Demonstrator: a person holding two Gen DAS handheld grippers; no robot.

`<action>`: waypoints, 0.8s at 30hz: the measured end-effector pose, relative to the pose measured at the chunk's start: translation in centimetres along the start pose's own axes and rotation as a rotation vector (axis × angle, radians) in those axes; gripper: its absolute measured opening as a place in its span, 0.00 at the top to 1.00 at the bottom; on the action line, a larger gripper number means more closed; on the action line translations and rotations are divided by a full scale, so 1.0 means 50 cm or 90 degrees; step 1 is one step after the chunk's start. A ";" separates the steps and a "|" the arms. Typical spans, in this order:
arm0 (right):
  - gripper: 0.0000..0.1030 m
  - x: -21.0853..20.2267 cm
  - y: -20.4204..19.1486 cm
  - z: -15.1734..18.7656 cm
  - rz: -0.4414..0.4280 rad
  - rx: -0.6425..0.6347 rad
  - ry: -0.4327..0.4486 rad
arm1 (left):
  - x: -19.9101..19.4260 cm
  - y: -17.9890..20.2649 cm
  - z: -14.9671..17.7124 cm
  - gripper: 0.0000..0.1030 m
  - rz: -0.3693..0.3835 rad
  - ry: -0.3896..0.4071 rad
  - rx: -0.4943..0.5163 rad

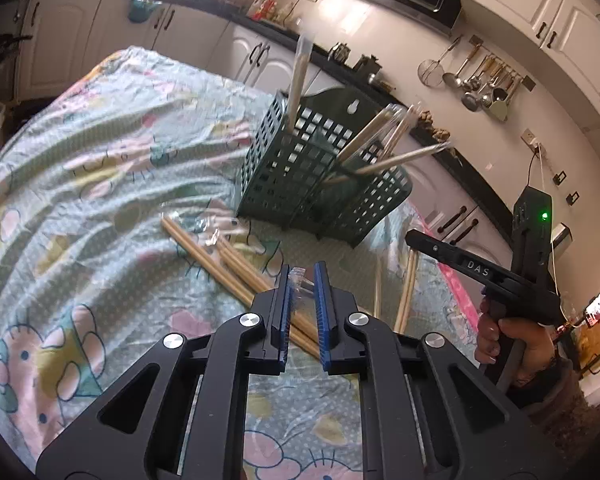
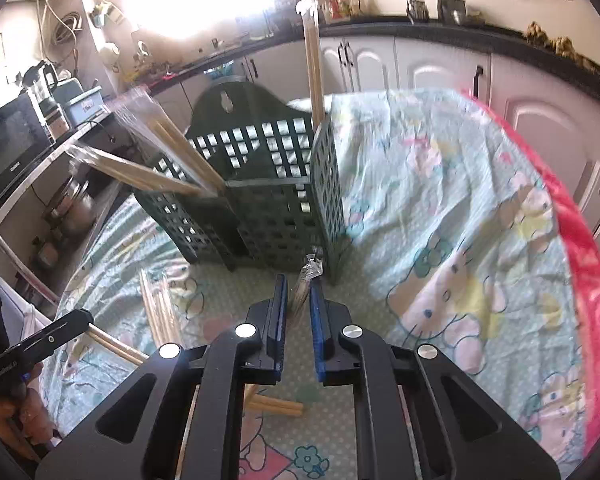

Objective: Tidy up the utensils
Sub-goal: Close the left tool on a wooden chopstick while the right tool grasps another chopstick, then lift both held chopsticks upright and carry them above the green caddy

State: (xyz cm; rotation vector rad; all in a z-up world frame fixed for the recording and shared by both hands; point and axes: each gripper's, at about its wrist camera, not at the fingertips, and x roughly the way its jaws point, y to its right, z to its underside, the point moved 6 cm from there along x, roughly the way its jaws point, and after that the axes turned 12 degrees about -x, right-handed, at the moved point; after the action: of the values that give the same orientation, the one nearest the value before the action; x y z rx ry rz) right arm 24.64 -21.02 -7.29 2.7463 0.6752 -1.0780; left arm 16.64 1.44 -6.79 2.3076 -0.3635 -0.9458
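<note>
Your left claw (image 1: pixel 303 278) sits low over the cloth (image 1: pixel 100 184), blue ribbed pads parted with a crinkly clear wrapper between them – can't tell if it's actually pinched. Your right claw (image 2: pixel 299 294) points at the basket (image 2: pixel 268 200), its pads closed on a wrapped chopstick pair (image 2: pixel 305 284) held nearly upright. The basket's dark green plastic lattice, split into compartments – wrapped pairs already lean out of it. Loose chopsticks (image 1: pixel 220 256), pale bamboo, lie on the wrinkly cartoon-print cloth just beside it.
</note>
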 end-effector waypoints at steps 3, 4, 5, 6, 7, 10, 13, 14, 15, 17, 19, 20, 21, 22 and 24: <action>0.91 -0.027 -0.004 -0.014 0.005 -0.011 0.019 | -0.017 0.006 -0.008 0.94 0.004 0.014 0.004; 0.91 -0.036 -0.006 -0.019 0.005 -0.015 0.026 | -0.022 0.010 -0.010 0.95 0.006 0.017 0.006; 0.92 -0.045 -0.010 -0.024 0.005 -0.019 0.032 | -0.028 0.013 -0.013 0.95 0.006 0.021 0.010; 0.92 -0.051 -0.014 -0.027 0.005 -0.022 0.037 | -0.032 0.017 -0.014 0.95 0.006 0.024 0.012; 0.93 -0.060 -0.018 -0.033 0.004 -0.026 0.044 | -0.039 0.022 -0.017 0.95 0.008 0.031 0.015; 0.94 -0.084 -0.033 -0.049 0.005 -0.042 0.064 | -0.056 0.037 -0.023 0.96 0.013 0.045 0.026; 0.95 -0.106 -0.049 -0.064 0.010 -0.060 0.085 | -0.069 0.049 -0.028 0.97 0.018 0.054 0.035; 0.95 -0.115 -0.055 -0.069 0.012 -0.067 0.093 | -0.073 0.053 -0.029 0.97 0.021 0.056 0.038; 0.95 -0.120 -0.060 -0.073 0.014 -0.072 0.099 | -0.078 0.060 -0.030 0.97 0.023 0.060 0.043; 0.95 -0.133 -0.068 -0.081 0.021 -0.084 0.112 | -0.086 0.068 -0.032 0.98 0.026 0.066 0.051; 0.95 -0.147 -0.075 -0.089 0.026 -0.095 0.126 | -0.094 0.079 -0.033 0.98 0.030 0.072 0.058; 0.95 -0.153 -0.077 -0.092 0.028 -0.098 0.132 | -0.097 0.084 -0.034 0.98 0.032 0.075 0.060; 0.95 -0.160 -0.079 -0.097 0.030 -0.102 0.139 | -0.101 0.090 -0.036 0.98 0.034 0.078 0.063; 0.95 -0.165 -0.080 -0.100 0.031 -0.104 0.144 | -0.105 0.095 -0.038 0.98 0.036 0.081 0.065; 0.95 -0.173 -0.079 -0.105 0.032 -0.106 0.153 | -0.113 0.108 -0.044 0.98 0.043 0.087 0.070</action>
State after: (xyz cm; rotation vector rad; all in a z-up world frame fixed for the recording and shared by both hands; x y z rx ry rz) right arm 20.53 -19.24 2.59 2.7540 0.6852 -0.6541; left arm 14.09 0.82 0.88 2.4275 -0.4432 -0.7470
